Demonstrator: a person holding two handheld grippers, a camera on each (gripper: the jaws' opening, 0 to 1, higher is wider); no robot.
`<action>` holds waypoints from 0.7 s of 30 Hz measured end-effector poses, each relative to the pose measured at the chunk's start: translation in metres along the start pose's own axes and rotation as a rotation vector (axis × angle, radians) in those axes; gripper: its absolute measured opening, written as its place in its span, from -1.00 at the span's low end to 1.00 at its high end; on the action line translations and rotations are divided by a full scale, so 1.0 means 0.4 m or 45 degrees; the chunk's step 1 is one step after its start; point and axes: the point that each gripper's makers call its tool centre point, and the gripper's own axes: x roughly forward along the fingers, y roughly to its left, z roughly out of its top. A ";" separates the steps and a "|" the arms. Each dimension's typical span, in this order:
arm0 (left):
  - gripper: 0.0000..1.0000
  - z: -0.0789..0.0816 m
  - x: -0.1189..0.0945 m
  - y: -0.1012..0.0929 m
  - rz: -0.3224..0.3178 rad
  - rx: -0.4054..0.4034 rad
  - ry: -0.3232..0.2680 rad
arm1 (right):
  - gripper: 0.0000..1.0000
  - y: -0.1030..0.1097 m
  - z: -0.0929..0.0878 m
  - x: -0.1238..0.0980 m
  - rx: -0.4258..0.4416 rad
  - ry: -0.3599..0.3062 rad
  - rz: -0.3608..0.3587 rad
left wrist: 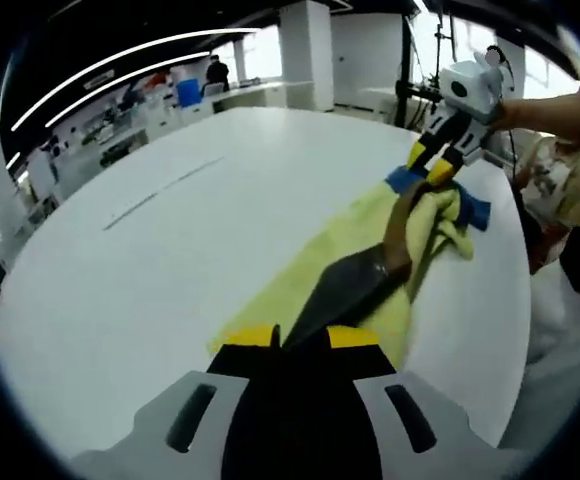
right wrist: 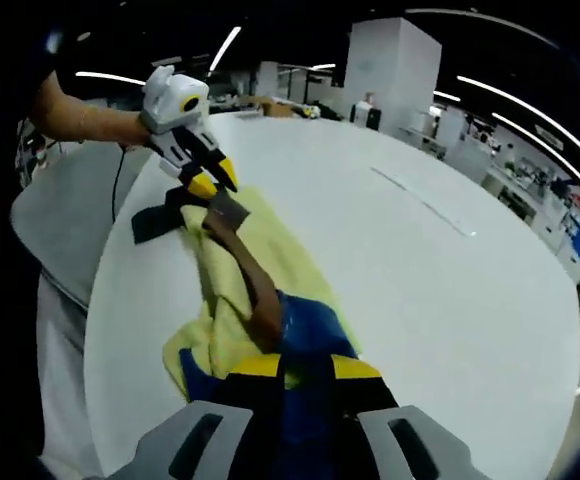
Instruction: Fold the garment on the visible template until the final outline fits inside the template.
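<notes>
A: What lies on the round white table (left wrist: 220, 250)?

B: A pale yellow cloth garment (left wrist: 355, 255) with a dark grey panel (left wrist: 345, 290) and blue trim (left wrist: 473, 212), stretched in a long strip from the near edge toward the far right.

A: And the left gripper (left wrist: 300, 337)?

B: Its yellow-tipped black jaws rise from the bottom, closed on the near end of the garment.

A: The far end?

B: The right gripper (left wrist: 435, 165), white with yellow tips, pinches the bunched far end, held by a person's hand (left wrist: 518, 113).
</notes>
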 end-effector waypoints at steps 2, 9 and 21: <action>-0.89 -0.004 0.003 0.001 0.002 0.016 0.002 | -0.87 -0.001 -0.002 0.001 -0.001 0.002 0.002; -1.00 0.002 -0.001 0.021 0.065 -0.053 -0.049 | -1.00 -0.016 0.019 -0.012 0.028 -0.045 -0.026; -1.00 0.086 -0.063 0.031 0.125 -0.122 -0.179 | -1.00 -0.025 0.098 -0.078 0.108 -0.190 -0.086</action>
